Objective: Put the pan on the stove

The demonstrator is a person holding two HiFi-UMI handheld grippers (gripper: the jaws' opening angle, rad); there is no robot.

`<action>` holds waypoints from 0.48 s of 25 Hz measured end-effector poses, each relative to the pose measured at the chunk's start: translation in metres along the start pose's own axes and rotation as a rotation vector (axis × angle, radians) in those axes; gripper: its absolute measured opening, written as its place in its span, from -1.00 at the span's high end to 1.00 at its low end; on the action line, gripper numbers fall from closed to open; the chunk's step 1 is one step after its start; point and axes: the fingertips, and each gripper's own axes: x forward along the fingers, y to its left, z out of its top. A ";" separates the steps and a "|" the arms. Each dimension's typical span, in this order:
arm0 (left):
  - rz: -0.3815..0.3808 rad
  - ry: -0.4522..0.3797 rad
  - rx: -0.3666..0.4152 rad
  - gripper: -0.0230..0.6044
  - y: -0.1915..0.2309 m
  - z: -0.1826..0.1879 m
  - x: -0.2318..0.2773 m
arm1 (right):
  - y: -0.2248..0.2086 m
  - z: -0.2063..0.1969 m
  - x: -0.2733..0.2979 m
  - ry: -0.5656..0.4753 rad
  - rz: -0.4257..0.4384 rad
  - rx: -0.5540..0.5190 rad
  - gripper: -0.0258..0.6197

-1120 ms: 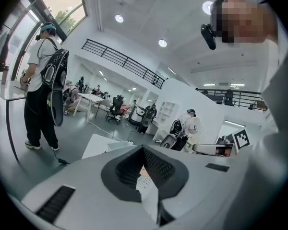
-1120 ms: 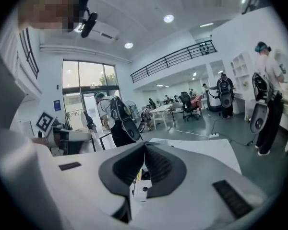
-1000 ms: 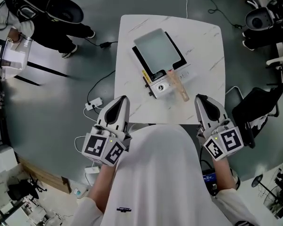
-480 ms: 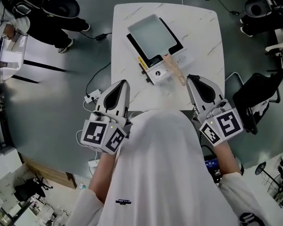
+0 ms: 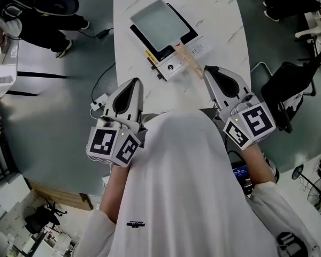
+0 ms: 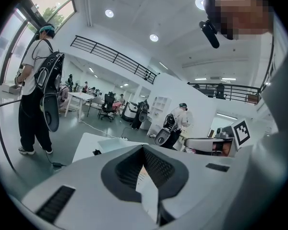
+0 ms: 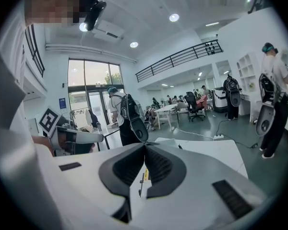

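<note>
The pan [image 5: 159, 21] lies on the stove [image 5: 170, 67], on the far part of the white surface [image 5: 224, 25], with its wooden handle [image 5: 188, 62] pointing towards the person. The right gripper [image 5: 208, 69] is just beside the handle's end and the left gripper [image 5: 134, 83] is at the near edge. Both have their jaws closed together and hold nothing
</note>
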 end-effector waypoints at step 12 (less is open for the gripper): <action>-0.023 -0.011 0.000 0.93 0.002 0.002 -0.004 | 0.011 0.007 0.004 -0.004 0.008 -0.047 0.91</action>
